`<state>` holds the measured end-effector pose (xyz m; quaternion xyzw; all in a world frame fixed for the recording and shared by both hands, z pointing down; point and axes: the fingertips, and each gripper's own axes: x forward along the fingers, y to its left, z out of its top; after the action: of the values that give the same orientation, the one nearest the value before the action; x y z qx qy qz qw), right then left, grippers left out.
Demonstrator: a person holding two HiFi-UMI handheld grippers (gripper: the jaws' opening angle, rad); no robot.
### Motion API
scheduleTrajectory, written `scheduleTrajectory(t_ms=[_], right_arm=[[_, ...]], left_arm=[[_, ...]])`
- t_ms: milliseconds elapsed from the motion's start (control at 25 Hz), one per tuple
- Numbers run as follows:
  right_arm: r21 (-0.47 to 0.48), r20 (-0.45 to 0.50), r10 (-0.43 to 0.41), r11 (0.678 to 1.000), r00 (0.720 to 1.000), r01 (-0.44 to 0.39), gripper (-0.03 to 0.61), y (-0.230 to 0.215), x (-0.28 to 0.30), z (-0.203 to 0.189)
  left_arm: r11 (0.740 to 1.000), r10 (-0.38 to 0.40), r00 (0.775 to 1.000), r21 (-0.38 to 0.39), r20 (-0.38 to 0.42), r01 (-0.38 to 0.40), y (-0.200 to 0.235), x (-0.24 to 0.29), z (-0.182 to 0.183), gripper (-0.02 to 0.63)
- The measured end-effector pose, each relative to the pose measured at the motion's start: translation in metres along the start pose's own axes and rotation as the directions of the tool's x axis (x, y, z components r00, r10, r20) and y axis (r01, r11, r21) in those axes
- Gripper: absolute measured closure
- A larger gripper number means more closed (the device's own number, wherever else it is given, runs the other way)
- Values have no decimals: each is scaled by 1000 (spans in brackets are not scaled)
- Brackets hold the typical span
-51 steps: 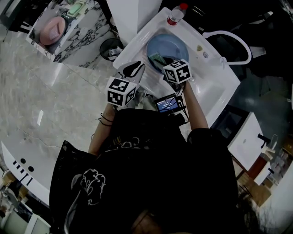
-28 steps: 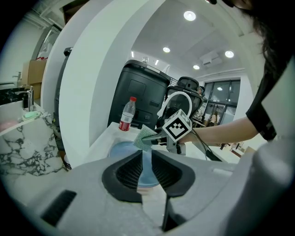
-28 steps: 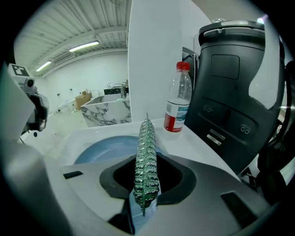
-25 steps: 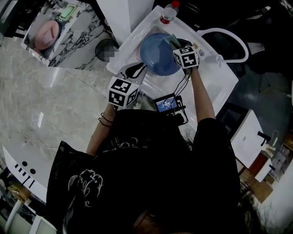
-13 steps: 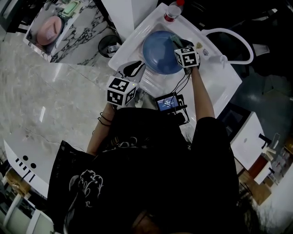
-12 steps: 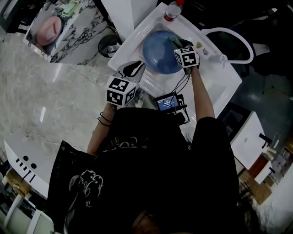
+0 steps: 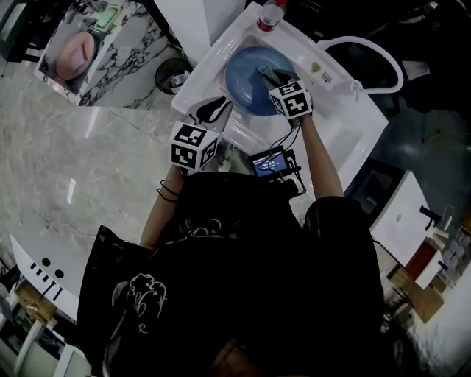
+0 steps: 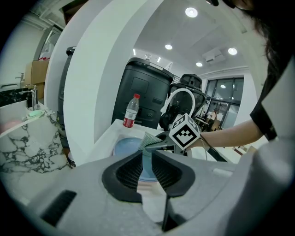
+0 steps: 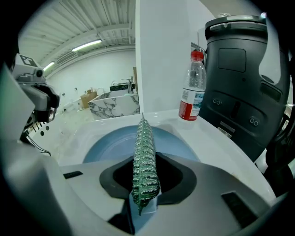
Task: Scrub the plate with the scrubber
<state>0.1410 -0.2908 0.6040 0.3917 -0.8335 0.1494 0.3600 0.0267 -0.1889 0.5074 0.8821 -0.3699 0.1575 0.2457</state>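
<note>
A blue plate (image 7: 246,66) lies in the white sink (image 7: 338,132). My right gripper (image 7: 275,81) is shut on a thin green scrubber (image 7: 266,74), which stands edge-up between the jaws (image 9: 145,161) and reaches over the plate (image 9: 110,145). My left gripper (image 7: 217,109) rests at the sink's near left rim, short of the plate. Its jaws stand a narrow slit apart (image 8: 146,159) with nothing in them. Through that slit I see the plate (image 8: 126,147), and beyond it the scrubber (image 8: 148,138) in the right gripper (image 8: 159,142).
A red-capped plastic bottle (image 7: 271,15) stands on the sink's far rim (image 9: 191,92). A dark round bin (image 7: 173,74) sits on the floor left of the sink. A marble counter (image 7: 125,44) with a pink bowl is at the far left. A white hoop-shaped chair back (image 7: 368,55) is on the right.
My right gripper has carried the scrubber from the plate's right rim in over the plate's face. The left gripper has stayed at the sink's rim.
</note>
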Motion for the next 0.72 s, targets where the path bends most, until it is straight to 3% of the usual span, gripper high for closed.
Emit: scheduleTrajectory(t_ms=[560,720], right_arm=[[108,33,150,982,988,-152,488,85,-35,-11],[74,22,203,976,979,-204,488,100,-37,-10]], left_arm=[[999,-33,999,13,20,33,-4,-3,4,552],[999,-43,999,17,19,43,-5,-2,4,552]])
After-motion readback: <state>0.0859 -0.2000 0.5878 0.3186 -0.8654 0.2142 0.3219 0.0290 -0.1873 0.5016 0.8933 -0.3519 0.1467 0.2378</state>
